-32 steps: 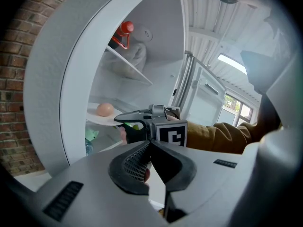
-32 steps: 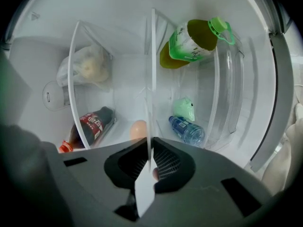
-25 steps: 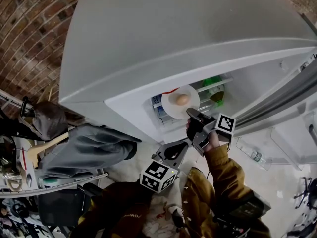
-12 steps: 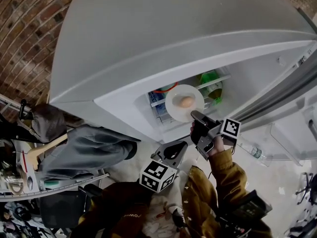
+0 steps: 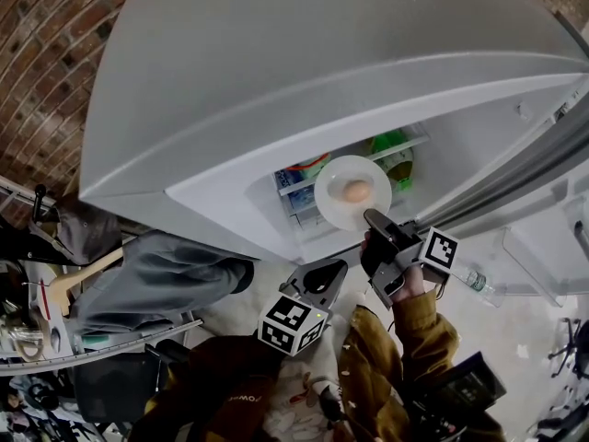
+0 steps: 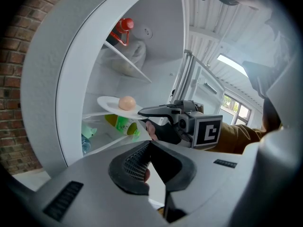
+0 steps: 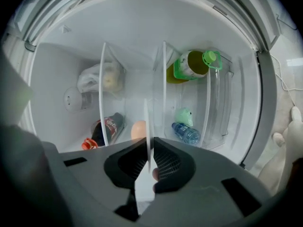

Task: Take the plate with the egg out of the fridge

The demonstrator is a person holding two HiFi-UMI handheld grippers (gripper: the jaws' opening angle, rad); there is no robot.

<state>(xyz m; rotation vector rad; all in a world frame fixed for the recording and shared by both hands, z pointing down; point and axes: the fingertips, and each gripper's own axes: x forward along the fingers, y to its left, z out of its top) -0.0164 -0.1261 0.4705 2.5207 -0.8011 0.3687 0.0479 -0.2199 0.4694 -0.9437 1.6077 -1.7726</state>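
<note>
Nearest, the left gripper point(image 6: 146, 148) hangs low by the person's brown sleeve point(image 5: 405, 339), jaws closed together on nothing. Its marker cube point(image 5: 293, 324) bears a black-and-white square pattern, no lettering. Just beyond and to the right, the right gripper point(image 7: 149, 148) is clamped on the near rim of the white plate point(image 5: 336, 203), which shows edge-on between its ribbed pads. A like-patterned cube point(image 5: 440, 249) sits behind the jaws.

The plate is held level at the mouth of the open fridge point(image 5: 276, 81), in front of the shelves, and the egg point(image 5: 357, 191) rests near its middle.

Farther in, a dark cola-type bottle point(image 7: 106, 126) with a red cap and red label lies on its side; the label's print is too small to read. A clear water bottle point(image 7: 186, 133) lies beside a pale green item point(image 7: 183, 117). A green-capped bottle point(image 7: 191, 65) with a green label holds yellowish liquid. Farthest, a white bag point(image 7: 102, 82) sits against the back wall.
</note>
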